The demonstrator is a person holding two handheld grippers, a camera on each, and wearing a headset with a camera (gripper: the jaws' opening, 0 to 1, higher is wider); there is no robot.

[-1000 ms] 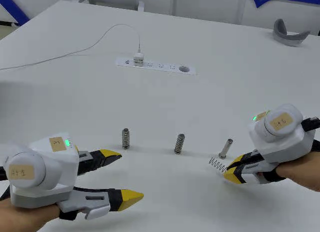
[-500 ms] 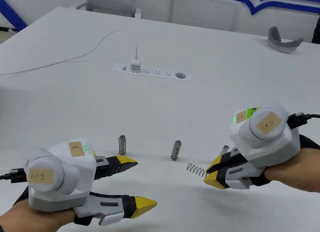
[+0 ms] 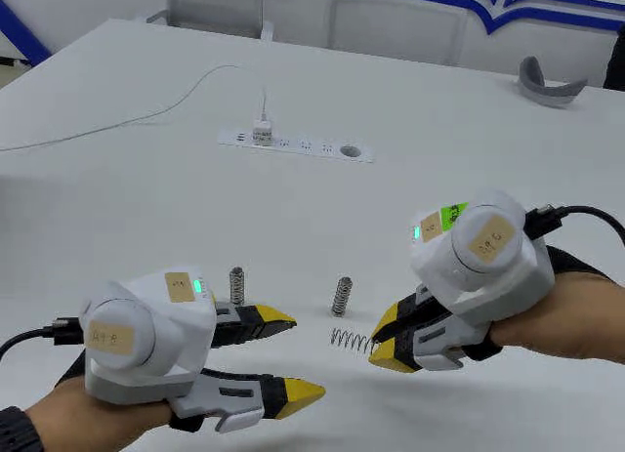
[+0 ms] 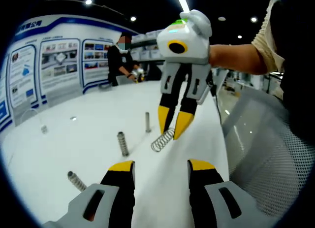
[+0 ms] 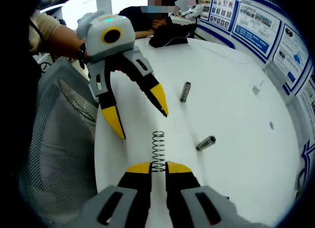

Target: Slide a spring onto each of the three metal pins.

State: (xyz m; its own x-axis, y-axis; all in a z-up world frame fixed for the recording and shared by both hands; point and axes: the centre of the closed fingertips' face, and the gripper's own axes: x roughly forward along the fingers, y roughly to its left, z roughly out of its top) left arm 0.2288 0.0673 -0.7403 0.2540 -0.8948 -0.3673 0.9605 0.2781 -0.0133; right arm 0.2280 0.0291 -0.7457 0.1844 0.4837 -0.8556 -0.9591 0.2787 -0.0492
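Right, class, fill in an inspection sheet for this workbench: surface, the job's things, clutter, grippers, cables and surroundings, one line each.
Surface: white table, no spills seen.
Job's things: left pin and middle pin each carry a spring; bare pin stands upright without one; loose spring is held just above the table.
Clutter: grey curved object near the far edge, apart from the pins.
Grippers: left gripper open, holding nothing; right gripper shut on the loose spring.
Cables: white lead plugged into the power strip; black cable leaves the right gripper.
Surroundings: display boards on the wall; a person stands beyond the table.
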